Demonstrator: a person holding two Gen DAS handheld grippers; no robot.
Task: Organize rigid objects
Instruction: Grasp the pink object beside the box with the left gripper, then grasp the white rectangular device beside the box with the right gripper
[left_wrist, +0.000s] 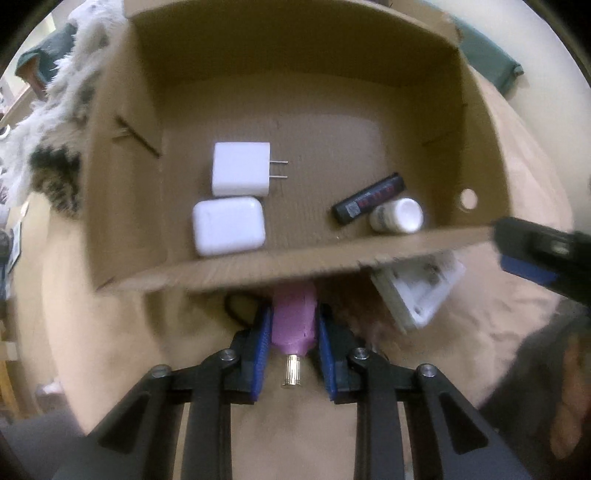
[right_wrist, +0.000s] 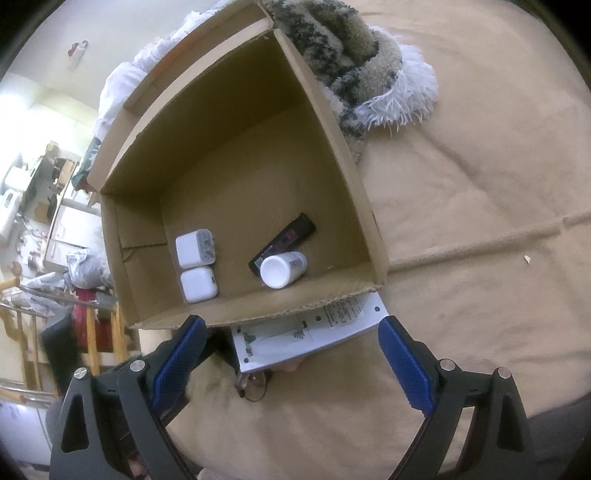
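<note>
Left tongs (left_wrist: 291, 332) clamp the pink tool (left_wrist: 294, 325) at the cardboard box (left_wrist: 258, 269) near wall.
Right tongs (right_wrist: 291, 354) gape, released, over the white pack (right_wrist: 295, 338), likely next.

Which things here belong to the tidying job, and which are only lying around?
Job:
- cardboard box
- pink object in left gripper
- white charger
- white case
- black stick
- white bottle
- open right gripper

Lying about:
- fluffy blanket
- beige bedcover
</note>
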